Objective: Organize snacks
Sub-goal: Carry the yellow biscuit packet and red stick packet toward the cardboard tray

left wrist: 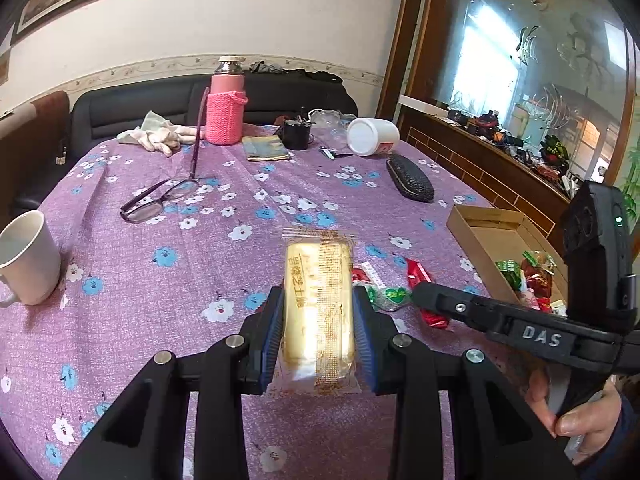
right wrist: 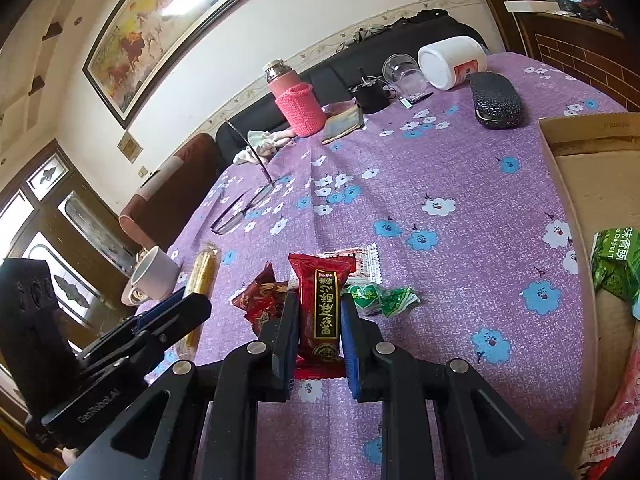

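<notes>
Left wrist view: looking forward and down along its own fingers, close over the purple flowered tablecloth, toward the far sofa. Right wrist view: same slant, rolled sideways. Shared by both: pink flask, glasses, cardboard box.

1. We hold the left gripper angled down over the table, its blue pads clamped on a yellow snack packet; 
2. our right gripper tilts down likewise, squeezing a red snack packet; 
3. our right hand wraps its handle, fingers curled.
</notes>
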`<state>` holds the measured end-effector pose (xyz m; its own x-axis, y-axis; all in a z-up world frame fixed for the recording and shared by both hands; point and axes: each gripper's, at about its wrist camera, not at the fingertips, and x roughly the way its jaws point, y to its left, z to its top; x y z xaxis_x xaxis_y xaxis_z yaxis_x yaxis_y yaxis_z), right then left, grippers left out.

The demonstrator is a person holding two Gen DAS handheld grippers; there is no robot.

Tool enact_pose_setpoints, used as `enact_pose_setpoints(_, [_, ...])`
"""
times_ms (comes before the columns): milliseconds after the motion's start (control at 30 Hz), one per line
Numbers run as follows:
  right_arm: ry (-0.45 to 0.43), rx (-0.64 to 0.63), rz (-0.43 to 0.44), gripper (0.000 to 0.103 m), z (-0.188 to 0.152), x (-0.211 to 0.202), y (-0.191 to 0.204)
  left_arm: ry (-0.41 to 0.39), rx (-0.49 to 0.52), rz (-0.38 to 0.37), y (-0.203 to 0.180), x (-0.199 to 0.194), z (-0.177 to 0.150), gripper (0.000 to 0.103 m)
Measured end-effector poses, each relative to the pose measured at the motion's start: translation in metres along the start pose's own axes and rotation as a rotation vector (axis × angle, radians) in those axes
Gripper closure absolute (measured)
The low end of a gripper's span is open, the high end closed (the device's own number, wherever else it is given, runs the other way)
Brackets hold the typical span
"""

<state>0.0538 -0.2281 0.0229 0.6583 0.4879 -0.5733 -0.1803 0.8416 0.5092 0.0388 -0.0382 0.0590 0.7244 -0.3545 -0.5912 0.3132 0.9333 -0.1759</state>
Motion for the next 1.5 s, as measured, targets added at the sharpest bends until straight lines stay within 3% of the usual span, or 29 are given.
enact_pose_setpoints(867, [0.057, 0.087, 0.020, 0.082, 0.000, 0.012, -0.017, 0.034, -0.058, -0.054, 0.007, 0.003, 0.000, 0.071])
enact_pose_setpoints(1500, [-0.028, 0.074, -0.028, 0.082, 0.002, -0.009, -0.015, 0.011, -0.029, -0.077, -0.003, -0.007, -0.001, 0.071])
